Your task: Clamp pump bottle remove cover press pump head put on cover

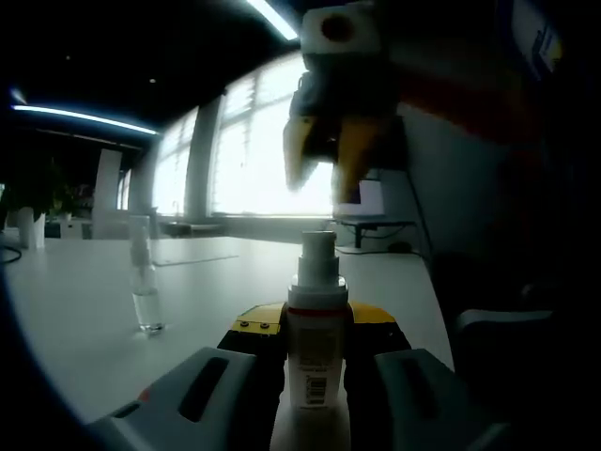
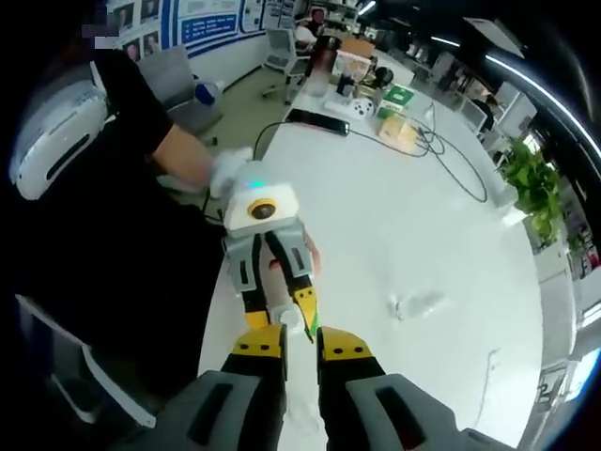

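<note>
We take the step in hand to be the pressing of the pump head. The pump bottle (image 1: 317, 338) stands clamped between the jaws of the left gripper (image 1: 315, 376), which are closed against its white body just below the collar, and its pump head (image 1: 317, 246) is bare. The clear cover (image 1: 143, 277) stands by itself on the white table (image 1: 75, 310), well off to the left of the left gripper's fingers (image 1: 188, 395) — so the removal looks done.

The bottle's long axis runs upright in the left gripper view, head away from the fingers and pointing toward the right gripper (image 1: 324, 155), which hangs above it with its yellow tips downward.

In the right gripper view we look down along the right gripper's own jaws, which sit close together with only a narrow gap and nothing between them. Just ahead of their tips lie the left gripper (image 2: 282, 310) and the white bottle top (image 2: 286, 315), near but apparently not touching.

The next move, as we judge it, calls for lowering the right gripper straight along the bottle's axis so that a tip lands squarely on the head — an off-centre push could tilt the bottle in the clamp. After that the cover must be fetched from the table.
</note>
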A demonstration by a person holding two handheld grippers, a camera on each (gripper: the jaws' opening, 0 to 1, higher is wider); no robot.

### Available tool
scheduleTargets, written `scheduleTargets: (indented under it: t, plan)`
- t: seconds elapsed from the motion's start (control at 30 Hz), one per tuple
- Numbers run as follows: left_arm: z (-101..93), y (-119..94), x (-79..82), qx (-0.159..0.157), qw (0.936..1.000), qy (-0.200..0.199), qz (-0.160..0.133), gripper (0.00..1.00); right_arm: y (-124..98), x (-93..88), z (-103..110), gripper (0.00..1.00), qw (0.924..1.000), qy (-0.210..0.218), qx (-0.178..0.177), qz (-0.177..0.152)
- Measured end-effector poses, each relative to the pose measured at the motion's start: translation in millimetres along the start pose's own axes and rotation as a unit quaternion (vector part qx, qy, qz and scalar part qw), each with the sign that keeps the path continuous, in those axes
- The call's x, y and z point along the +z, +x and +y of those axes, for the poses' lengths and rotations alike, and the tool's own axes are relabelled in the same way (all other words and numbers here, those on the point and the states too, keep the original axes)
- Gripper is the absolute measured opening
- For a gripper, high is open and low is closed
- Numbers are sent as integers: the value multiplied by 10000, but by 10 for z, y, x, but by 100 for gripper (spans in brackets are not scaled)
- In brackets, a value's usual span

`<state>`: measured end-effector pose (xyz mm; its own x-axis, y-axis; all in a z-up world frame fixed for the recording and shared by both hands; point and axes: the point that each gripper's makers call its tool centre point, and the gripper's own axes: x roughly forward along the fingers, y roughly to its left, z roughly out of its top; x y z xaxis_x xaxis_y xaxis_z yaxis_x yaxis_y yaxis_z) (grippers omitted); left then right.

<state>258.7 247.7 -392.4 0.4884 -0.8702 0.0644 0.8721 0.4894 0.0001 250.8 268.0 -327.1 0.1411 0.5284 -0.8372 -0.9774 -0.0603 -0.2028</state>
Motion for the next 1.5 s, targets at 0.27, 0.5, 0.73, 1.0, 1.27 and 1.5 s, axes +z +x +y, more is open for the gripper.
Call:
scheduleTargets:
  t: [0.27, 0.5, 0.73, 1.0, 1.27, 1.5]
  plan:
    - [-20, 3, 5, -2, 10000, -4, 2, 14, -50, -19, -157, 10, 9911, 740, -744, -817]
    - [-3, 4, -4, 4, 10000, -9, 7, 14, -145, -46, -179, 12, 9837, 922, -993, -1181]
    - [-6, 2, -2, 14, 10000, 2, 11, 14, -268, 74, -186, 12, 9667, 1297, -1224, -1837]
    - [-20, 5, 0, 12, 10000, 8, 15, 14, -394, 33, -275, 12, 9334, 1710, -1999, -2439]
    - [2, -2, -12, 7, 10000, -16, 22, 14, -500, -185, -300, 13, 8986, 2192, -2576, -2796]
    - [18, -5, -9, 44, 10000, -2, 21, 14, -686, -183, -290, 13, 8849, 2213, -2785, -3008]
